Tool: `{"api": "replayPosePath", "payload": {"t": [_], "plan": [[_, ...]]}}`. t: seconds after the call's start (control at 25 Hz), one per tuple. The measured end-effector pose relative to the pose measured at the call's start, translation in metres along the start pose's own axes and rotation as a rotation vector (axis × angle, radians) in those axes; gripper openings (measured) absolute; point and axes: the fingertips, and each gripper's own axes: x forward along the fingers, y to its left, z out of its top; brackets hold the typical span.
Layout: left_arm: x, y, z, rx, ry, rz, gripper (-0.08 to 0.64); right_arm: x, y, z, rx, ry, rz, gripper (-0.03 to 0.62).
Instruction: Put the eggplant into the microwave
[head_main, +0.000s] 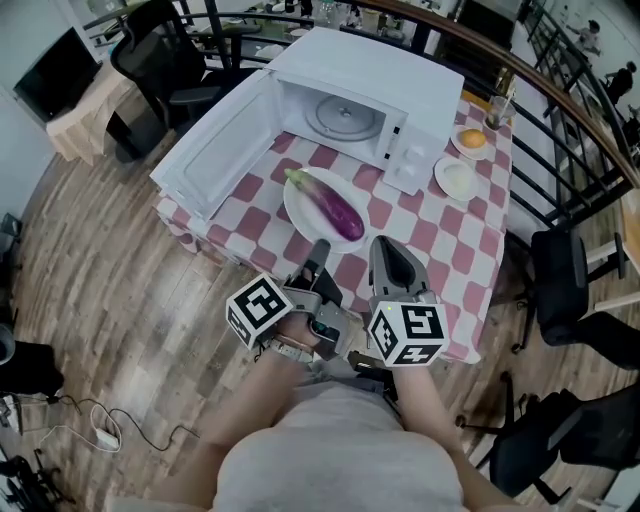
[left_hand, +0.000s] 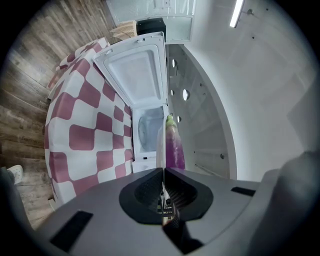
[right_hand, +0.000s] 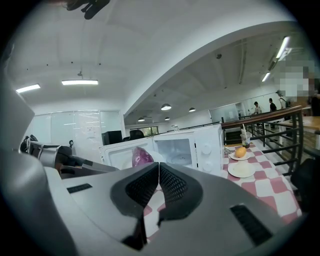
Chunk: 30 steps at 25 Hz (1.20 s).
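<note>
The eggplant (head_main: 328, 206) lies on a white plate (head_main: 303, 222) in the middle of the checkered counter (head_main: 440, 240), just in front of the open microwave (head_main: 370, 100). Its long axis runs diagonally. The green stem end points toward the microwave door (head_main: 215, 150) (swung wide to the left), and the rounded purple end points toward the counter's near edge, where I stand. My left gripper (head_main: 319, 250) and right gripper (head_main: 386, 246) hover side by side at that near edge, just short of the plate, both with jaws closed on nothing.
</note>
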Motion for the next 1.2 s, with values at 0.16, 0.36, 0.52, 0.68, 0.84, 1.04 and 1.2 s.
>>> {"api": "replayPosePath", "payload": {"t": [0.16,0.36,0.52,0.68,0.84,1.04,1.2], "plan": [[0.01,0.004,0.005,-0.002,-0.008,0.007,0.017,0.012,-0.005,0.0,0.005,0.004,0.013,0.029],[0.026,0.006,0.011,0.003,0.001,0.001,0.015,0.025,-0.013,0.0,0.007,0.009,0.012,0.029],[0.037,0.006,0.016,0.01,0.026,-0.004,0.015,0.035,-0.019,0.001,0.017,0.015,-0.004,0.029],[0.051,0.013,0.025,0.003,0.043,-0.002,0.014,0.048,-0.023,0.003,0.014,0.016,-0.02,0.029],[0.065,0.015,0.039,-0.001,0.064,0.0,0.014,0.064,-0.027,0.006,0.017,0.021,-0.043,0.029],[0.084,0.02,0.058,-0.004,0.104,-0.001,0.014,0.09,-0.027,0.008,0.026,0.021,-0.08,0.029],[0.102,0.025,0.077,-0.006,0.141,-0.004,0.014,0.109,-0.026,0.008,0.032,0.019,-0.118,0.029]]}}
